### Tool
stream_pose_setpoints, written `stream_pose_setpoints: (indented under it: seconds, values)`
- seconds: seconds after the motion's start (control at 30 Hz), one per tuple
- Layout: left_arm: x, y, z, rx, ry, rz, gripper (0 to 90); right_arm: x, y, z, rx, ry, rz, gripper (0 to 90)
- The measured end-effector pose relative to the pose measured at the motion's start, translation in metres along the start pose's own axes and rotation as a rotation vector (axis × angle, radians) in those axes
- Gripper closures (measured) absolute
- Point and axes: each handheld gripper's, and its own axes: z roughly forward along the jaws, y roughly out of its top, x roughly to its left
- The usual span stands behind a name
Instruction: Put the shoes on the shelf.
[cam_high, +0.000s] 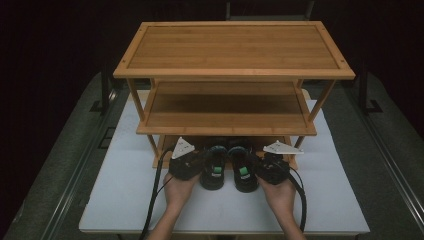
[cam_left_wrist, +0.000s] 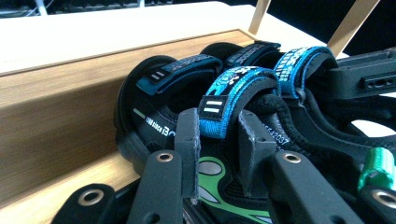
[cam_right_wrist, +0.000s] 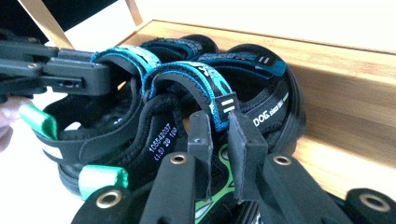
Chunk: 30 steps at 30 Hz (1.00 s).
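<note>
A pair of black sandals with blue straps and green heel tabs rests side by side, toes on the bottom tier of a bamboo shoe rack (cam_high: 235, 47), heels toward me. My left gripper (cam_high: 200, 166) is shut on the blue strap (cam_left_wrist: 233, 88) of the left sandal (cam_high: 213, 172), its fingers (cam_left_wrist: 187, 140) on either side of the strap's end. My right gripper (cam_high: 256, 169) is shut on the blue strap (cam_right_wrist: 201, 81) of the right sandal (cam_high: 245, 175) in the same way. In each gripper view the other gripper (cam_left_wrist: 364, 74) (cam_right_wrist: 70, 70) reaches in from the side.
The rack has three tiers and stands on a white tabletop (cam_high: 125, 200); its top and middle shelves (cam_high: 225, 112) are bare. The bottom tier's raised wooden rim (cam_left_wrist: 56, 116) runs right beside the sandals. Cables (cam_high: 155, 200) trail from both grippers toward the table's front edge.
</note>
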Motion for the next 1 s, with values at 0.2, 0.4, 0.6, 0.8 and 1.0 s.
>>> stream_pose_setpoints:
  seconds: [0.2, 0.4, 0.6, 0.8, 1.0]
  values:
    - [0.001, 0.001, 0.002, -0.012, -0.007, -0.022, 71.8, 0.001, 0.002, 0.002, -0.009, 0.008, 0.028, 79.2]
    - [0.002, 0.0, -0.002, 0.006, 0.01, 0.017, 69.2, 0.001, 0.001, -0.001, 0.004, -0.032, -0.038, 73.5]
    - [0.003, -0.003, -0.01, 0.021, 0.019, 0.043, 64.8, 0.0, -0.002, -0.007, 0.003, -0.035, -0.05, 68.2]
    - [-0.001, -0.002, -0.022, 0.012, 0.022, 0.071, 60.6, 0.0, -0.003, -0.014, -0.001, -0.03, -0.071, 65.0]
    - [-0.004, -0.005, -0.035, 0.002, 0.009, 0.081, 58.8, 0.004, -0.004, -0.025, -0.011, -0.017, -0.089, 63.8]
